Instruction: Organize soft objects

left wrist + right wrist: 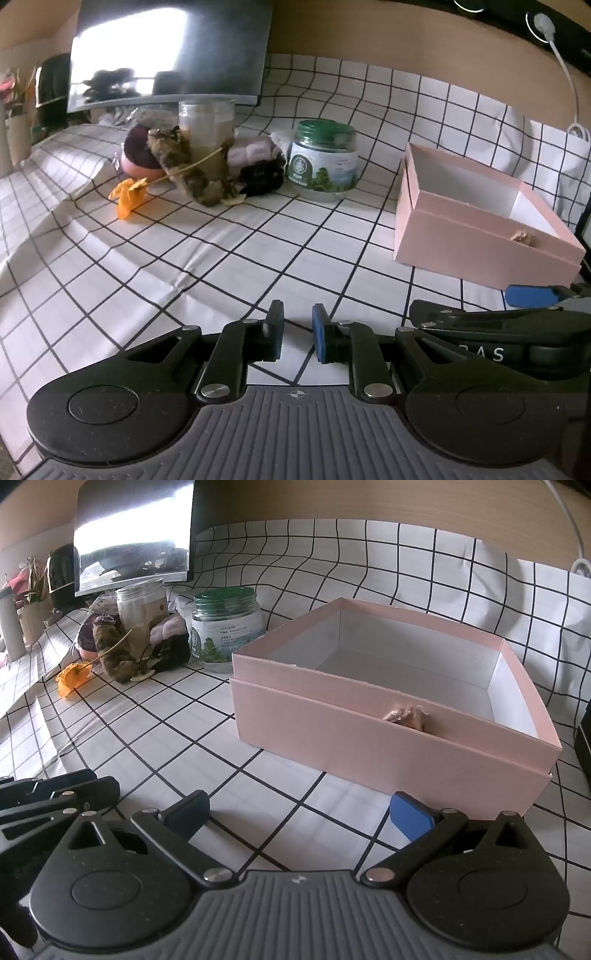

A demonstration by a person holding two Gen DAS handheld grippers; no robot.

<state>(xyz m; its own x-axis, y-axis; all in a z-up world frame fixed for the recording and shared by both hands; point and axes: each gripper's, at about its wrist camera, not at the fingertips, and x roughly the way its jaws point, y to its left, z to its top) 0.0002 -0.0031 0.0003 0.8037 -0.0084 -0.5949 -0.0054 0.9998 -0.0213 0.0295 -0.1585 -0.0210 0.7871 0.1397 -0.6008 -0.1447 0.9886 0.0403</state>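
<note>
Left wrist: left gripper [297,334] low over the cloth [221,251], fingers nearly together with a narrow gap, nothing between them. Soft pile [207,170] sits far side, packed against clear jar [207,125] and green-lid jar [325,158]; orange flower [129,194] lies loose at the pile's near-left edge. Box [480,229] to the right, well apart from the pile. Suggest taking the flower or the mottled plush first, from the near side, so the jars don't get knocked.

Right wrist: right gripper [299,812] fingers spread wide, empty, just before the box's [388,734] near wall. One tan piece [404,716] already inside, against that wall. Rest of the interior looks free. Cloth between pile and box is open; lift over the rim, don't drag.
</note>
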